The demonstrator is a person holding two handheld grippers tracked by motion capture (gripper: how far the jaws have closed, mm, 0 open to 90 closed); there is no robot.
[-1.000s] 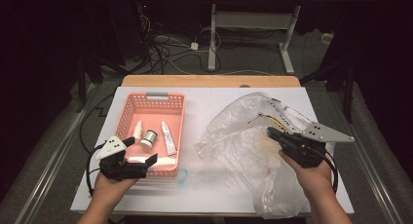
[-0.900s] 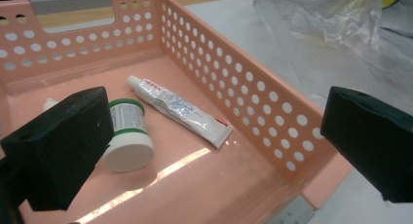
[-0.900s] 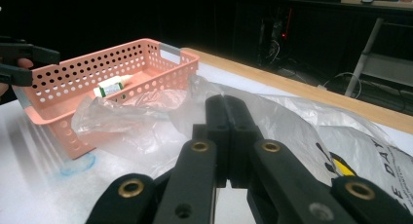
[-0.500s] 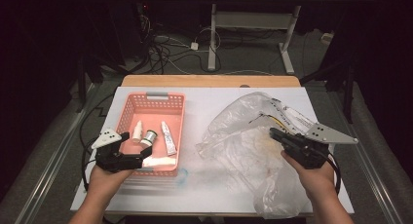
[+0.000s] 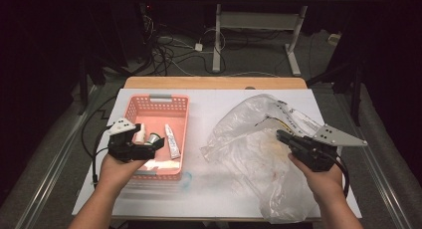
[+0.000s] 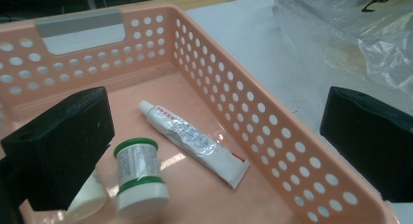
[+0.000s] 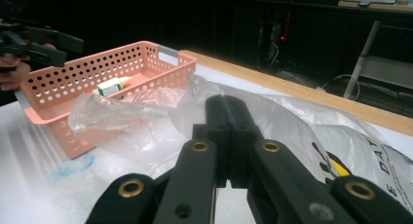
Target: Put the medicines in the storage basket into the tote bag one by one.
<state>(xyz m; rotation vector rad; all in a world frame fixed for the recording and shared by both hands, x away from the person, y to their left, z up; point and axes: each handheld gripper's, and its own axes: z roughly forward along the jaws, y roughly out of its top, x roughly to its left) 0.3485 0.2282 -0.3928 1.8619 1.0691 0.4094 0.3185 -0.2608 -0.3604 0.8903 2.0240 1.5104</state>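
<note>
The small green-capped jar (image 6: 140, 177) stands in the pink basket (image 6: 272, 121), just inside the left gripper's (image 5: 149, 143) fingers, which gape wide, one pad beside the jar, the other out past the basket wall. The white tube (image 6: 195, 141) lies between them, farther off. The left gripper has swung back over the basket's near corner in the last second (lining up a pick, I'd judge). The right gripper's (image 7: 228, 136) fingers are pressed together, possibly pinching the clear plastic bag (image 5: 249, 144) on the desk (image 5: 209, 104).
</note>
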